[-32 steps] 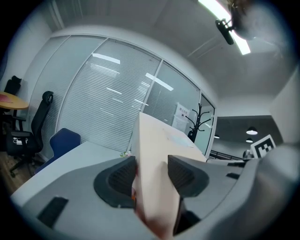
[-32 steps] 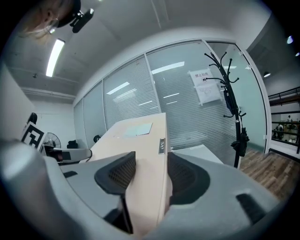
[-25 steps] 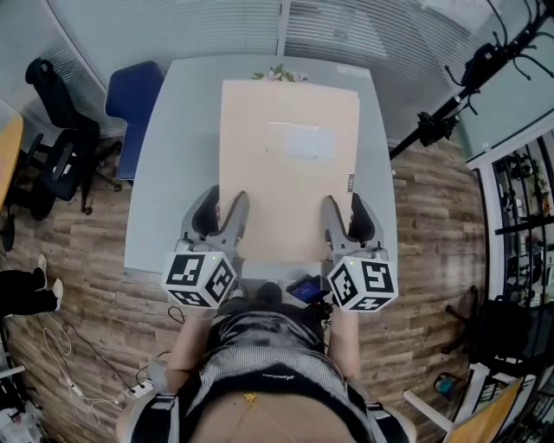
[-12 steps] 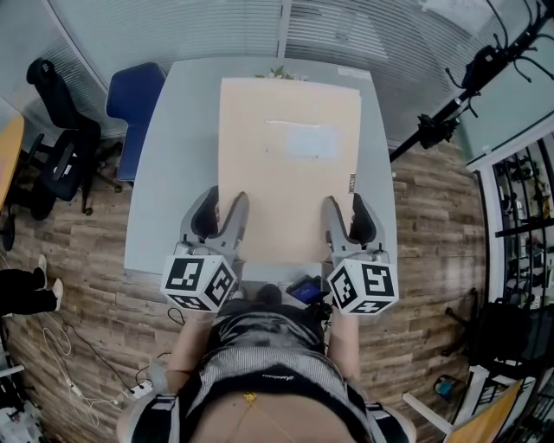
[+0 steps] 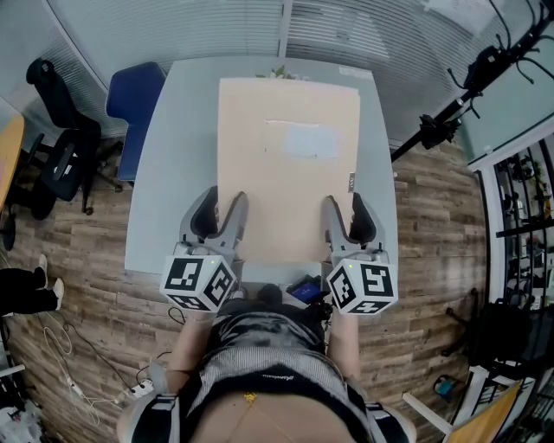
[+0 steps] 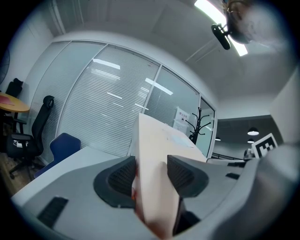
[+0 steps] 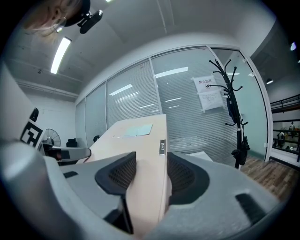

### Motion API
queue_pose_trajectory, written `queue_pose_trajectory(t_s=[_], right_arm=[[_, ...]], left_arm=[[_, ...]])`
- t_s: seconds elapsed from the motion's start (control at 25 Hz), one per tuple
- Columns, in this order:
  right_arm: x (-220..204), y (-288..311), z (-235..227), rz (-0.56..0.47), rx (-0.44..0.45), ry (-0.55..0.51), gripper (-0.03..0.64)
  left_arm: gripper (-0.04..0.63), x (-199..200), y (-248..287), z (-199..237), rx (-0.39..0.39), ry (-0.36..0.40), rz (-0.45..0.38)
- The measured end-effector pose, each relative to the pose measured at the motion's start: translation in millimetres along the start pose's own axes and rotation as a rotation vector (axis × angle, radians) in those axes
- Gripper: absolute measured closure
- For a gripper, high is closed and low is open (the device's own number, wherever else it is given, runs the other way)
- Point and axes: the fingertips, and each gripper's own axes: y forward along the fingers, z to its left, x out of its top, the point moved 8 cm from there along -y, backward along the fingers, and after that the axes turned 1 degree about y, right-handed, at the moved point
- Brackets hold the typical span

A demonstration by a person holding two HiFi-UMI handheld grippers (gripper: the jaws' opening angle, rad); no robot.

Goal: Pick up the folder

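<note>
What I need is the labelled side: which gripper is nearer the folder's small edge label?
Right. The right gripper grips the folder at its right edge, just short of the label; the left gripper grips the opposite edge.

The grey table (image 5: 160, 190) stands on a wood-plank floor (image 5: 78, 285). Behind it runs a glass wall (image 5: 216, 26) with closed horizontal blinds. A blue chair (image 5: 130, 104) stands at the table's far left corner. A black office chair (image 5: 56, 138) stands further left, near an orange table (image 6: 14, 101). A black coat rack (image 7: 232, 93) stands by the glass at right, next to paper notices (image 7: 208, 93) fixed to the pane. A ceiling strip light (image 7: 58, 54) is lit. A power strip (image 5: 138, 389) lies on the floor.
</note>
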Motion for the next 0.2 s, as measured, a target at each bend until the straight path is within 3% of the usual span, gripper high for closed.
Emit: queue_pose_trajectory(t_s=[0.2], right_arm=[[-1.2,6.5,-4.3,0.007,-0.004,-0.002,0.411]], left_arm=[[0.396,-1.4,7.7,1.1,-0.001,-0.002,0.006]])
